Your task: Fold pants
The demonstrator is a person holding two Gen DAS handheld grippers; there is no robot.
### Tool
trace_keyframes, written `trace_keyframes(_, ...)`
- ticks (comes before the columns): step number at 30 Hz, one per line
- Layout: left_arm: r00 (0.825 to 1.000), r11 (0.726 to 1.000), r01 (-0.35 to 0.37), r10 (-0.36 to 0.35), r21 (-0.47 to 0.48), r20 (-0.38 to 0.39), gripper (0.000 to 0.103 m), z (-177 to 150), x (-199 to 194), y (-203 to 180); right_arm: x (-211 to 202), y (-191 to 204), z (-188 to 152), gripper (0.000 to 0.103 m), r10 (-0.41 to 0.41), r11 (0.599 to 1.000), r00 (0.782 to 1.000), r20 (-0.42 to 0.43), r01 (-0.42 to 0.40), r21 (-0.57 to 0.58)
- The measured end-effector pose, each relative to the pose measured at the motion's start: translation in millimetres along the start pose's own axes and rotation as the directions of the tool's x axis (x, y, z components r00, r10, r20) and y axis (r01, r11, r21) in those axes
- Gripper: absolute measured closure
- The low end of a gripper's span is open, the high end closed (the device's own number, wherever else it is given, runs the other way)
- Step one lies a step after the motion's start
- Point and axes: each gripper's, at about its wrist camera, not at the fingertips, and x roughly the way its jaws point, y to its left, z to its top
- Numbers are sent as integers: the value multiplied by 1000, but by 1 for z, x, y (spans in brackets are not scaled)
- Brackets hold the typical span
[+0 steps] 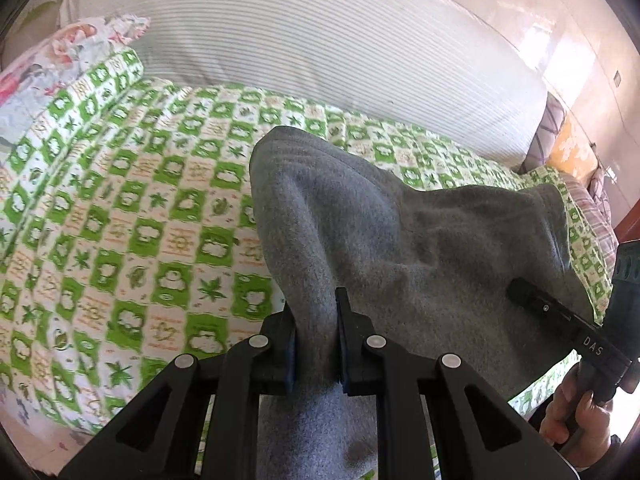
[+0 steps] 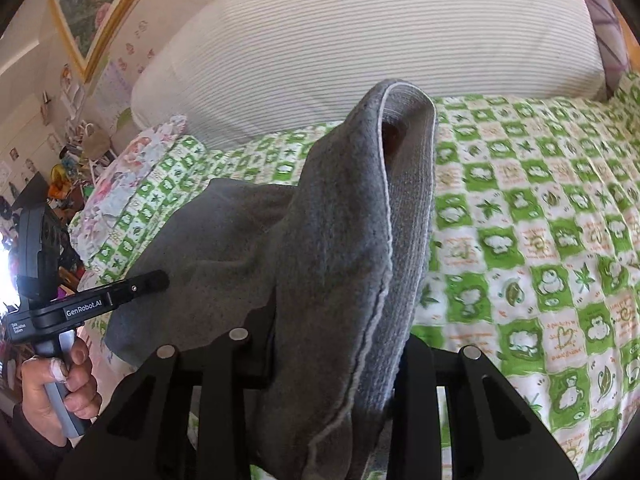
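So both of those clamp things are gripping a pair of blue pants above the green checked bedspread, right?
Nearly. The pants are grey, not blue, as both wrist views show. The rest holds: the left gripper and the right gripper each pinch the fabric above the green checked bedspread.

The right claw (image 1: 524, 288) carries "DAS" on its body; the left claw (image 2: 160, 280) reads "GenRobot.AI".

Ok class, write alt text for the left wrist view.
The left black tongs clamp a raised fold of grey fleece pants above a green-and-white checked bedsheet. At right, the right black tongs grip the same pants.
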Motion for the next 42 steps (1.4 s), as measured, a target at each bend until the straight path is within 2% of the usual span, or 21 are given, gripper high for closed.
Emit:
trace_keyframes(10, 998, 998, -26, 29, -57, 54, 88, -3, -19, 27, 14, 35, 16, 69, 35, 997, 999, 6, -34, -70)
trace_keyframes(22, 994, 992, -75, 83, -103, 77, 88, 18, -16, 59, 55, 67, 42, 69, 78, 989, 997, -10, -79, -125)
trace_keyframes(31, 994, 990, -81, 90, -117, 67, 88, 48, 11, 79, 88, 68, 65, 69, 88, 988, 996, -29, -91, -128)
trace_keyframes(42, 995, 988, -78, 86, -134, 59, 88, 78, 42, 89, 129, 49, 98, 69, 113, 987, 993, -46, -117, -106)
